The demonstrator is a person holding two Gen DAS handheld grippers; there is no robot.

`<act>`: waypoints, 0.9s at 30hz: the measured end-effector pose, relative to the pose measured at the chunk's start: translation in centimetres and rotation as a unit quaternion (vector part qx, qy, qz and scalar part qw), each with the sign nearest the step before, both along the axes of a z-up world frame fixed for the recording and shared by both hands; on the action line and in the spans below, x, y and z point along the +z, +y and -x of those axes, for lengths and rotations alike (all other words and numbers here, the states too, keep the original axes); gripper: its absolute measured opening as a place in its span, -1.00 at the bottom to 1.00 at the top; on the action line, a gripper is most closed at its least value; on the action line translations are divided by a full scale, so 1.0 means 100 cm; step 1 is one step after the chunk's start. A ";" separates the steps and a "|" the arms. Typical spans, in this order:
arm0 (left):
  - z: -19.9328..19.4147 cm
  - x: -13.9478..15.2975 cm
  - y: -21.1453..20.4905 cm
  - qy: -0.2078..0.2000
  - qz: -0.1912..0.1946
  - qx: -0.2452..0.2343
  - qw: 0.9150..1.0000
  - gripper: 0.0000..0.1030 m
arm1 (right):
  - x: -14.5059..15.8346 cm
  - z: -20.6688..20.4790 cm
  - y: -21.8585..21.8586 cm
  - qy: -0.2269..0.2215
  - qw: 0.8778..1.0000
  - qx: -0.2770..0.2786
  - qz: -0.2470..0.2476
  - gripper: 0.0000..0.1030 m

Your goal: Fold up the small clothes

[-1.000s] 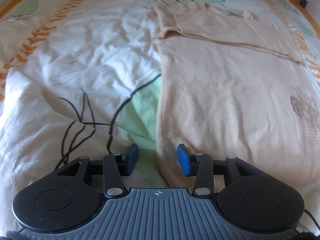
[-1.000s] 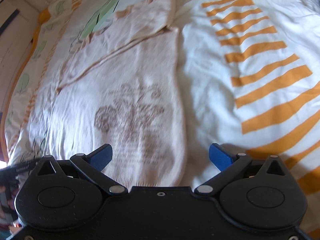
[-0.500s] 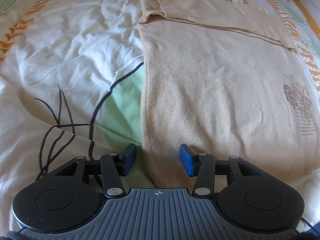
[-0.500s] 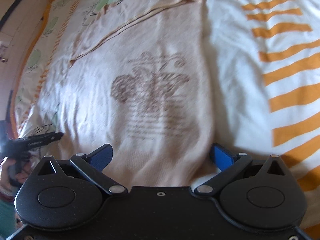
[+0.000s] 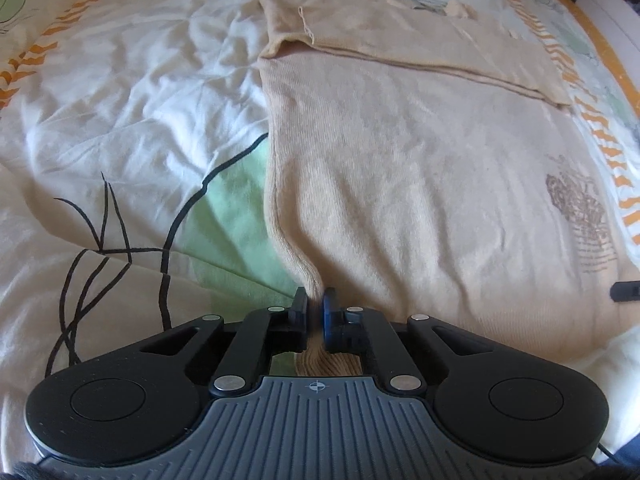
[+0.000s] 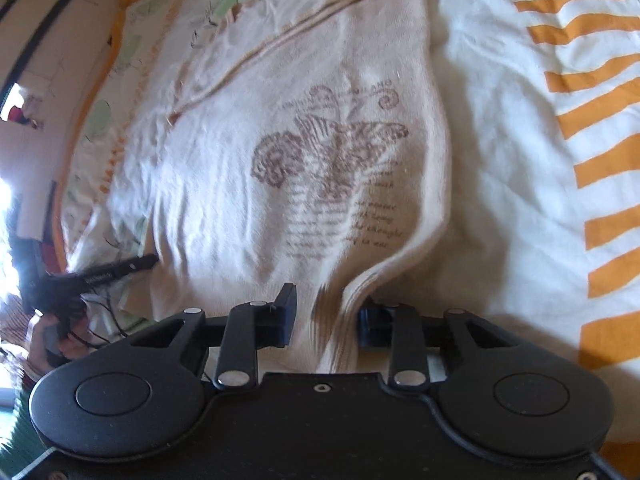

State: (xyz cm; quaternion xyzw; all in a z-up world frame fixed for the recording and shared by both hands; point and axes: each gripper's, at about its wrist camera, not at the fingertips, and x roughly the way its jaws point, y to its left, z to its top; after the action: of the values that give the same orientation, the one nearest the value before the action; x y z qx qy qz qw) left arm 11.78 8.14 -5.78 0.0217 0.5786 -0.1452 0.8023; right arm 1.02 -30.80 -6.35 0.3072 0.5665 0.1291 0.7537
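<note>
With the left tongs (image 5: 315, 307) pinching one hem corner of the cream sweater (image 5: 420, 168) on the bed (image 5: 120, 92) and the right tongs (image 6: 326, 314) just closing over the other, lift both corners evenly.

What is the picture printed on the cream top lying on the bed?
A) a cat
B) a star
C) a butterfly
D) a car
C: the right wrist view shows a brown butterfly with spread wings and lines of writing below it, printed on the cream top.
</note>
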 end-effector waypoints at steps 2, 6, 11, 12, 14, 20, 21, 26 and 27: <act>0.002 0.004 0.000 -0.008 0.004 0.004 1.000 -0.88 | 0.000 -0.001 -0.002 -0.009 1.000 -0.008 -0.009 -0.31; 0.000 0.003 -0.001 -0.005 0.003 0.007 1.000 -0.87 | -0.004 -0.004 0.000 0.002 1.000 -0.015 0.001 -0.24; -0.004 -0.004 -0.001 0.012 0.004 0.016 1.000 -0.86 | -0.008 -0.009 0.013 0.017 0.999 -0.004 0.037 0.20; -0.005 -0.006 -0.001 0.016 0.003 0.019 1.000 -0.84 | -0.008 -0.009 0.014 0.016 1.000 -0.006 0.022 0.33; -0.008 -0.009 -0.001 0.024 0.002 0.024 0.999 -0.83 | -0.010 -0.011 0.018 0.013 1.000 -0.009 -0.001 0.75; -0.017 -0.015 -0.009 0.030 -0.007 0.027 0.999 -0.83 | -0.010 -0.022 0.049 0.006 0.998 0.024 0.055 1.00; -0.018 -0.015 -0.010 0.031 -0.006 0.027 0.999 -0.83 | -0.010 -0.021 0.052 0.004 0.998 0.025 0.061 1.00; -0.025 -0.019 -0.011 0.037 0.007 0.040 0.998 -0.81 | -0.015 -0.021 0.041 0.000 0.999 -0.027 0.033 1.00; -0.025 -0.020 -0.011 0.038 0.009 0.042 0.998 -0.81 | -0.016 -0.021 0.038 -0.001 0.999 -0.043 0.022 1.00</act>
State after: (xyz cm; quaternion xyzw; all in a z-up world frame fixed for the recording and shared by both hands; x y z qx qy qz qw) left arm 14.31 7.09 -7.73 -0.0152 0.6073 -0.1178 0.7855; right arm 3.15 -27.05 -7.95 0.3141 0.5549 0.0844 0.7657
